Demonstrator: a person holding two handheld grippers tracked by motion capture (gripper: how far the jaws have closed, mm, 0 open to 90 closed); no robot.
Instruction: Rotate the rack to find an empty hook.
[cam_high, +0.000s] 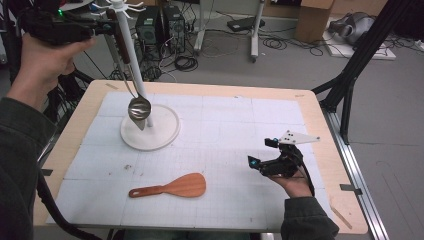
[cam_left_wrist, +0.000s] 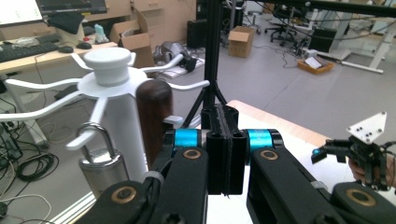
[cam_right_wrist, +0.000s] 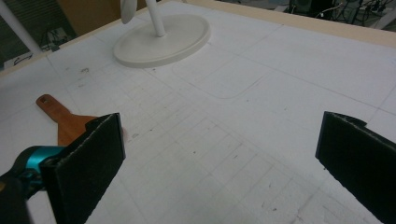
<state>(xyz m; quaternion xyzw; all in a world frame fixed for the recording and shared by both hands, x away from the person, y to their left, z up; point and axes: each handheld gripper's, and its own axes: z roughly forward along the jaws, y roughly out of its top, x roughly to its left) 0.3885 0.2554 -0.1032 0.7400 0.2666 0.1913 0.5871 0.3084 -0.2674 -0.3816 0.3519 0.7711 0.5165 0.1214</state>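
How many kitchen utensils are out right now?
2. A metal ladle hangs on the white rack at the table's far left; a wooden rice paddle lies flat on the mat near the front edge.

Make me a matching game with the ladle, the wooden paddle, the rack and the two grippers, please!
Things:
1. ladle
2. wooden rice paddle
3. left gripper
4. right gripper

States or places:
A. jaws wide open, nothing between them
B. lying flat on the white mat
C. hanging on the white rack, bowl down by its base
D. jaws shut together, raised near the rack's top

Pairs: 1-C, 2-B, 3-D, 4-A
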